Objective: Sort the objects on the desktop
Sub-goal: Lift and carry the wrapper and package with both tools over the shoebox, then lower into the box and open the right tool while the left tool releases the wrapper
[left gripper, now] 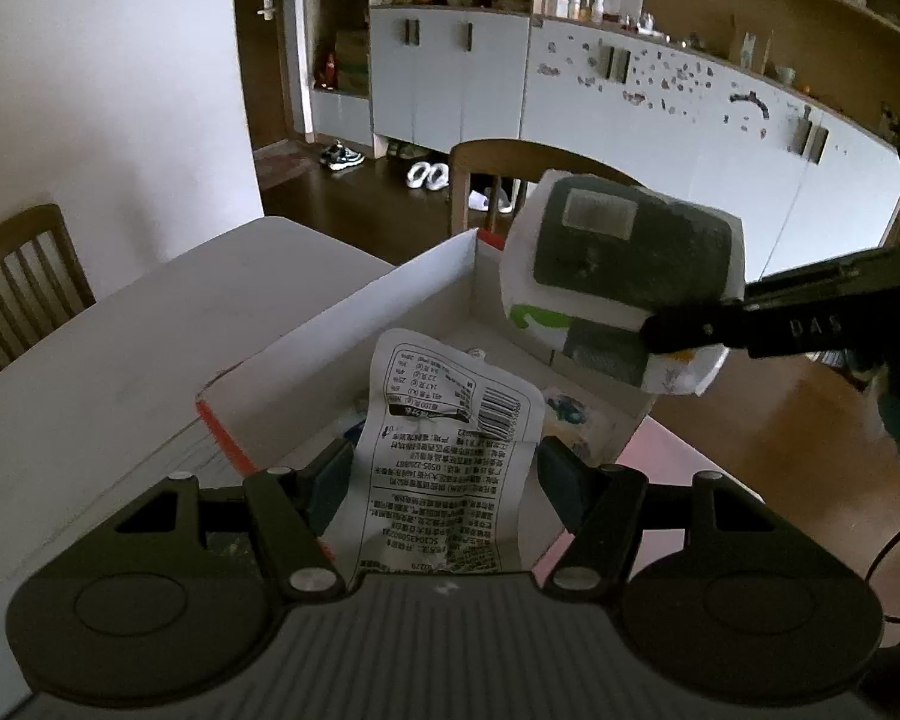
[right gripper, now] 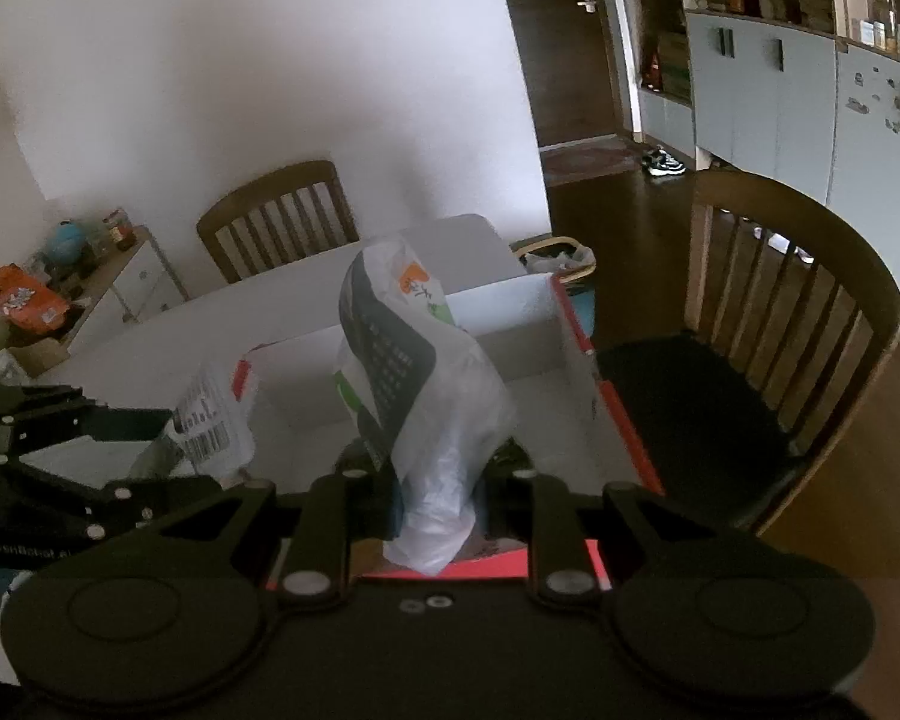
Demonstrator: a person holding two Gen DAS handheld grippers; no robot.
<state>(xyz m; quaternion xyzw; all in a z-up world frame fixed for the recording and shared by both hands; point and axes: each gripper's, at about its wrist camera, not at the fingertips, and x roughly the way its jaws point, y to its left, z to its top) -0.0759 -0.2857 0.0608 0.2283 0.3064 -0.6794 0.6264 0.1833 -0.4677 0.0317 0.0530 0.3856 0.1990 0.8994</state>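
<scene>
Packets ride above the open box (left gripper: 432, 294) on my table (left gripper: 150, 324): left claw (left gripper: 444, 474) clamps the white printed sachet (left gripper: 444, 438), right claw (right gripper: 435, 492) pinches the green-and-dark bag (right gripper: 414, 372), both poised, I judge, for dropping inside.

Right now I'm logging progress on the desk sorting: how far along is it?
Done: small items already lie in the white box. In hand: the left tongs hold a white printed packet, the right tongs a dark-and-white snack bag, both over the box. Left: releasing both; other desk items cannot be seen.
</scene>
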